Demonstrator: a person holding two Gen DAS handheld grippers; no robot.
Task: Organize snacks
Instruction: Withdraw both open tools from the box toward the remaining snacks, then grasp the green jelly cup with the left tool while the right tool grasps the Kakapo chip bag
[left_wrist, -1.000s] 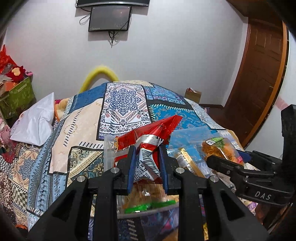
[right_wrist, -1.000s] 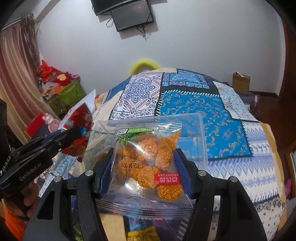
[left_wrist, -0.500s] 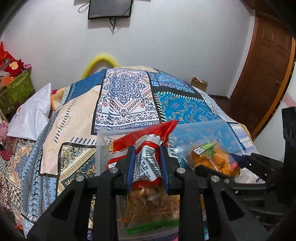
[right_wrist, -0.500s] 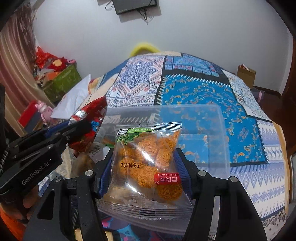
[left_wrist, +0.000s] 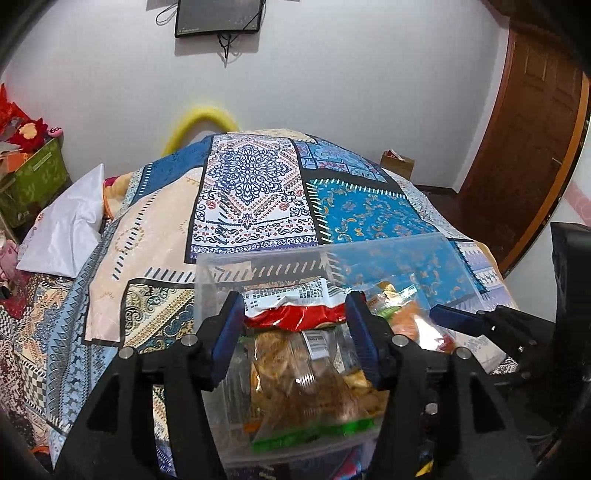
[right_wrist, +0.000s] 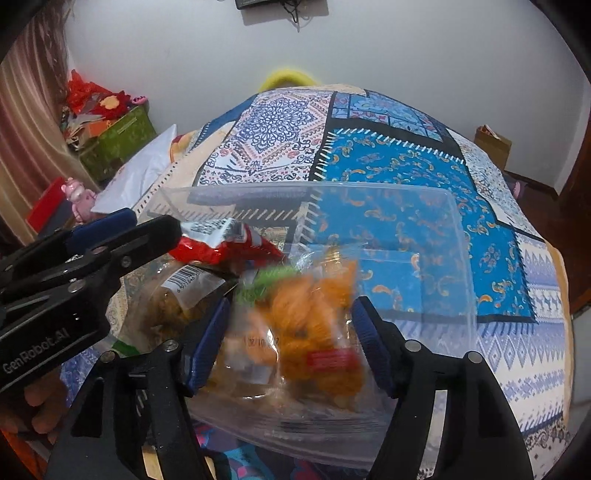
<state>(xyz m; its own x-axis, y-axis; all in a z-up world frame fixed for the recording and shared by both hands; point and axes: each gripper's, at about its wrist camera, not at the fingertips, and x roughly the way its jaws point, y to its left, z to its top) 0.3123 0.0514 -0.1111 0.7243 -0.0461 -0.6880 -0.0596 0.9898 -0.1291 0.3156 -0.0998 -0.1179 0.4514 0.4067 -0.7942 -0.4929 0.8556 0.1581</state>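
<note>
A clear plastic bin (left_wrist: 424, 254) (right_wrist: 454, 229) stands on the bed's patchwork quilt. My left gripper (left_wrist: 295, 332) is open above it; the red-and-white snack bag (left_wrist: 295, 314) (right_wrist: 229, 247) lies loose in the bin on a clear bag of brown snacks (left_wrist: 306, 380) (right_wrist: 173, 306). My right gripper (right_wrist: 291, 343) is open too; the clear packet of orange crisps (right_wrist: 310, 325) is blurred, between the jaws and over the bin. It also shows in the left wrist view (left_wrist: 410, 321).
A white pillow (left_wrist: 70, 221) lies at the bed's left. A green box (left_wrist: 33, 173) with red things stands by the wall. A wooden door (left_wrist: 528, 125) is at right, a small cardboard box (left_wrist: 397, 162) beyond the bed.
Both grippers moved down over the bin and opened. The red bag dropped from the left gripper into the bin. The orange packet came loose from the right gripper and is falling.
</note>
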